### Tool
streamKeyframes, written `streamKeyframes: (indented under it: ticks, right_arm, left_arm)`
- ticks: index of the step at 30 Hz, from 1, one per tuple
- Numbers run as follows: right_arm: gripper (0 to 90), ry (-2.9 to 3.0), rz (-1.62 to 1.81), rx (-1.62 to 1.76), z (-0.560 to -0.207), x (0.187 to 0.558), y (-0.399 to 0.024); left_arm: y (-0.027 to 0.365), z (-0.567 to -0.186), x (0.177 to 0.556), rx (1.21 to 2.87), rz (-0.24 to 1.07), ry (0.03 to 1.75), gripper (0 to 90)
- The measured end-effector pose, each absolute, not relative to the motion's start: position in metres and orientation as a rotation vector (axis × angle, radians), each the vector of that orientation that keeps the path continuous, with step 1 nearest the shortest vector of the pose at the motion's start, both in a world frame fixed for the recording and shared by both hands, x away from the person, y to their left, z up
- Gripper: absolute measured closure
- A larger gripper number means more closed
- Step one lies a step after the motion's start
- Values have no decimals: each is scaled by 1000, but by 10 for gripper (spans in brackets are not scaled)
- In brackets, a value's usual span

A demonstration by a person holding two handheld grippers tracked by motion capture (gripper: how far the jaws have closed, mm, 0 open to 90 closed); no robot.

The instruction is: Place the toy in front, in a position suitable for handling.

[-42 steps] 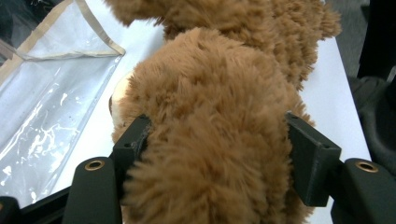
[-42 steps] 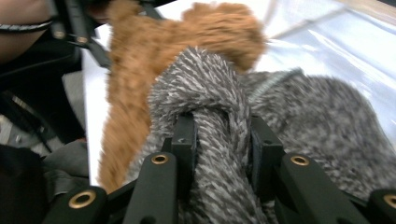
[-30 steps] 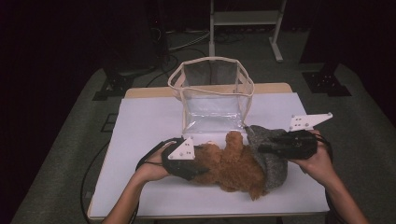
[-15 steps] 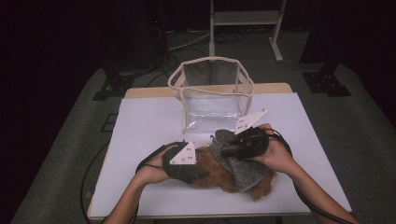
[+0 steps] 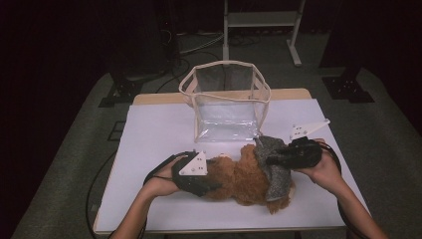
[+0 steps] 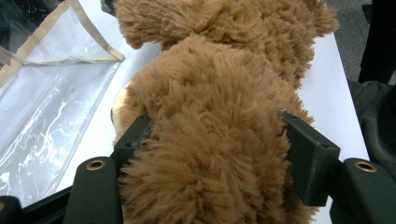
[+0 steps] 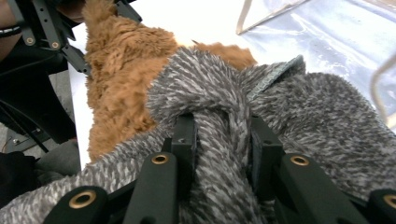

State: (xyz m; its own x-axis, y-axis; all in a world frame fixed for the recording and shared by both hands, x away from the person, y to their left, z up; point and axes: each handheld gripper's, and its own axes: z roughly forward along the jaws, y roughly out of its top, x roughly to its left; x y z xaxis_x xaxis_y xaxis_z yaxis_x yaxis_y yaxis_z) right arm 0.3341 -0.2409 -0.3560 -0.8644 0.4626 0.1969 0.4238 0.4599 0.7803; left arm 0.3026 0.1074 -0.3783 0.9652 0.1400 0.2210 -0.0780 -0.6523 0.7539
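A brown plush bear point(image 5: 244, 177) lies on the white table point(image 5: 149, 129). My left gripper point(image 5: 214, 186) is at its left end, shut on a thick furry part of the bear point(image 6: 210, 93), with fur bulging between the two jaws of the left gripper point(image 6: 212, 140). A grey fuzzy cloth point(image 5: 276, 181) is draped over the bear's right end. My right gripper point(image 5: 268, 160) comes in from the right, shut on a bunched fold of the grey cloth point(image 7: 317, 116), which is pinched between the jaws of the right gripper point(image 7: 222, 135). Brown bear fur point(image 7: 121, 70) shows beyond the cloth.
A clear plastic bag with beige trim point(image 5: 224, 64) stands open just behind the bear, its clear wall point(image 6: 51, 107) close to the left gripper. Bare table lies to the left and front. A metal stand point(image 5: 259, 20) is on the dark floor beyond.
My right gripper swung left over the bear with the grey cloth, then came back right and slightly lower; the cloth now lies on the bear's right end. The left gripper stayed put.
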Motion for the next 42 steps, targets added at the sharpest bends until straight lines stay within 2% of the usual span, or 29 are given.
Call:
streamKeyframes:
  ticks: [4,15,22,27,28,31,35,36,41,42]
  right_arm:
    - [679,2645,1398,817,-356,336,-242]
    - [675,2741,1401,663,-361,344,-183]
    - [675,2667,1456,783,-364,336,-228]
    - [676,2629,1458,766,-348,325,-240]
    - [676,2609,1470,704,-332,320,-235]
    - [675,2598,1487,602,-312,316,-217]
    - [673,2621,1479,508,-304,318,-188]
    - [671,2661,1476,460,-309,324,-166]
    - [630,2747,1346,456,-335,333,-141]
    - [551,2761,1219,447,-353,335,-136]
  left_arm:
    - [108,-379,303,2259,326,41,348]
    - [110,-382,301,2280,339,30,338]
    - [111,-385,306,2237,311,49,336]
    - [109,-385,306,2238,316,56,332]
    - [108,-385,307,2237,318,62,330]
    - [106,-385,309,2231,319,65,330]
    - [105,-385,308,2230,324,62,327]
    - [105,-385,307,2231,327,61,326]
    - [106,-386,306,2230,329,54,320]
    - [105,-389,306,2234,329,57,315]
